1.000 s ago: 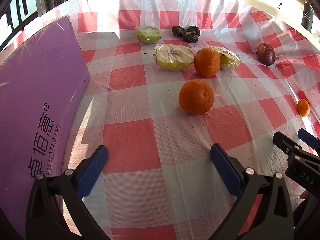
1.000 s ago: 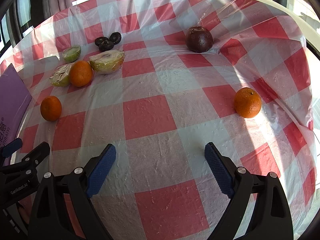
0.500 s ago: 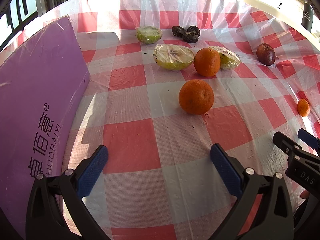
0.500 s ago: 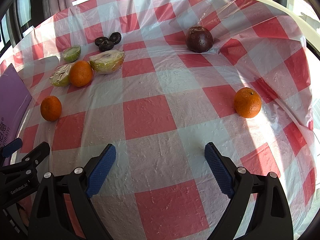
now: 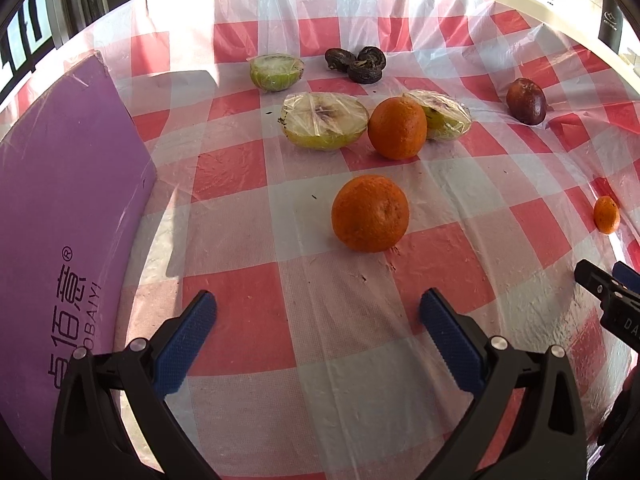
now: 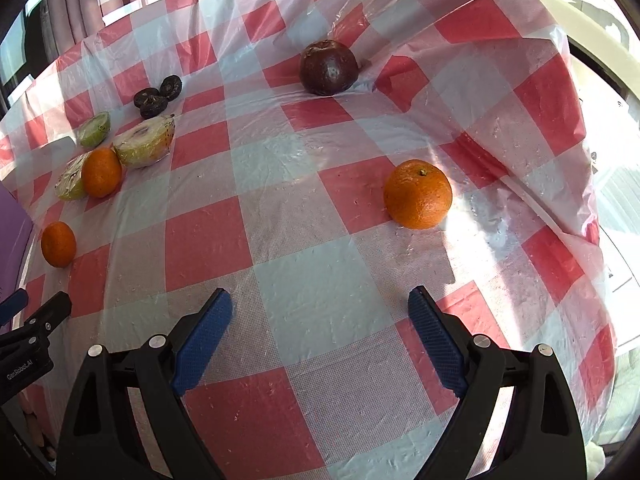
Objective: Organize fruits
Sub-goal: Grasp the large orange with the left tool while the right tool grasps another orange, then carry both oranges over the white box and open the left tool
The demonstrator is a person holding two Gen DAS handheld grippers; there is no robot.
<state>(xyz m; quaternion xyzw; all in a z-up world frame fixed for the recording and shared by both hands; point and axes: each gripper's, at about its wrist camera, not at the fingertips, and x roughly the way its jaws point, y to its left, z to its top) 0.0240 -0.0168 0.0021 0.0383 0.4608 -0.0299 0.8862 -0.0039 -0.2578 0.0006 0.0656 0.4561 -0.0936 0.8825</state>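
I hold left gripper [image 5: 318,314] spread, empty, low over table [image 5: 280,344], lined on near orange [image 5: 370,213]; right gripper [image 6: 320,312] spread, empty, right orange [image 6: 418,194] ahead, ready for pickup

A home dining table by the window.
You see a checked tablecloth [image 6: 276,248], curtains [image 6: 80,12] and fruit.

Right gripper [image 6: 320,322] wide open above checked tablecloth [image 6: 280,160], holding nothing. Orange [image 6: 418,194] near right table edge; dark apple [image 6: 328,67] toward far edge. Two oranges [image 6: 101,172] [image 6: 58,244], wrapped fruit halves [image 6: 146,146], dark dried fruits [image 6: 158,96] near left edge.
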